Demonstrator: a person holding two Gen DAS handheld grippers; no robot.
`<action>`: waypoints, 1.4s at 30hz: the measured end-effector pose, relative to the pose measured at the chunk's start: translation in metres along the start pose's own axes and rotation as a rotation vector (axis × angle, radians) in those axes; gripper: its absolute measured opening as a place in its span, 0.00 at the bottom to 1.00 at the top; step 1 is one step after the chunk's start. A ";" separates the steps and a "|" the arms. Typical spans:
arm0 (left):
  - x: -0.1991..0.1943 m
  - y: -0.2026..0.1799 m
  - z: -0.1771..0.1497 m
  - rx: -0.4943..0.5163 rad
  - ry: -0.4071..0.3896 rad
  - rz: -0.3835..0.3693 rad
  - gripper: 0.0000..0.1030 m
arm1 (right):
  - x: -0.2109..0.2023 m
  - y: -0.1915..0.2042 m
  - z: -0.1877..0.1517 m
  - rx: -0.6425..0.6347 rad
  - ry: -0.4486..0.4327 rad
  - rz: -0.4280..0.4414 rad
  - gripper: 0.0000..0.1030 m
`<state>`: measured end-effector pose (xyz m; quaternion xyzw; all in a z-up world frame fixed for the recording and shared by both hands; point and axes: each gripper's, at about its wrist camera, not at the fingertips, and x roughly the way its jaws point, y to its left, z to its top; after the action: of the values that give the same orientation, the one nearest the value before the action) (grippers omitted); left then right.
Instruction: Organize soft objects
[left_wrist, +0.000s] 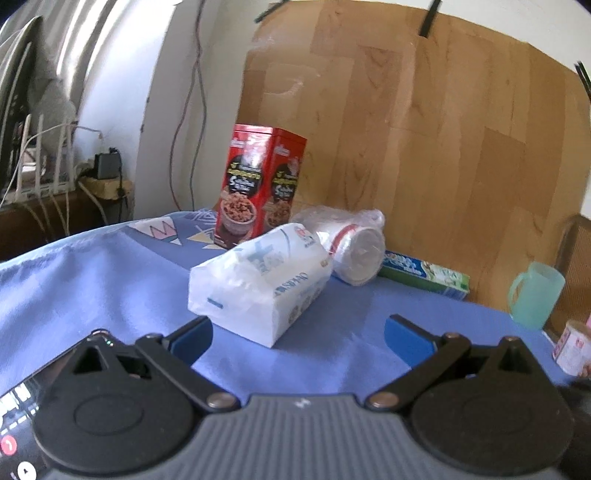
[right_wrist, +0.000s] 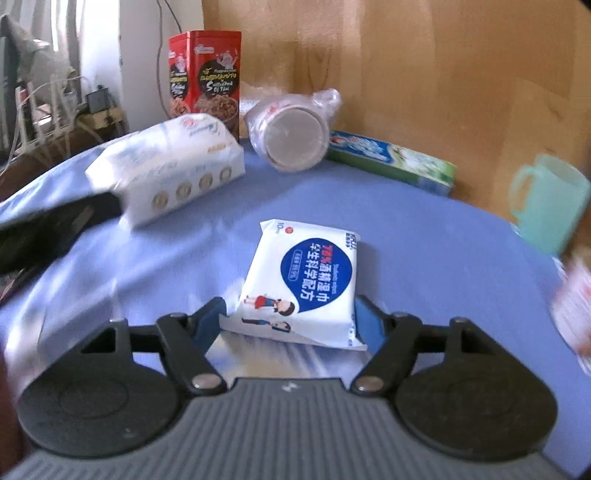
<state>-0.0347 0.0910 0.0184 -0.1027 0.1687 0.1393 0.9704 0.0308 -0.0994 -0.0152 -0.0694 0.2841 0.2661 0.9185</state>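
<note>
A white tissue pack (left_wrist: 258, 280) lies on the blue cloth (left_wrist: 92, 288), just ahead of my left gripper (left_wrist: 297, 338), which is open and empty. It also shows in the right wrist view (right_wrist: 173, 170). My right gripper (right_wrist: 290, 321) is shut on a white wet-wipes pack with a blue label (right_wrist: 306, 284), its blue pads pressing both sides of the pack's near end. The pack sits low over the cloth. A plastic-wrapped stack of cups (right_wrist: 291, 133) lies on its side behind; it also shows in the left wrist view (left_wrist: 354, 247).
A red tin (right_wrist: 205, 74) stands at the back by a wooden board (right_wrist: 443, 74). A green toothpaste box (right_wrist: 391, 158) lies along the board. A green mug (right_wrist: 546, 203) stands at the right edge. A small can (left_wrist: 570, 350) sits far right. Cables hang at left.
</note>
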 end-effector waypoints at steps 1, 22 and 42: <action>0.001 -0.002 0.000 0.011 0.007 -0.003 1.00 | -0.015 -0.005 -0.011 0.016 -0.006 -0.007 0.75; 0.039 -0.051 -0.012 0.342 0.346 -0.211 1.00 | -0.079 -0.037 -0.077 0.120 -0.066 -0.143 0.84; 0.038 -0.052 -0.015 0.345 0.346 -0.207 1.00 | -0.080 -0.039 -0.078 0.152 -0.079 -0.102 0.87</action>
<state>0.0111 0.0471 -0.0005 0.0252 0.3420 -0.0114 0.9393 -0.0422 -0.1905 -0.0357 -0.0032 0.2633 0.1993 0.9439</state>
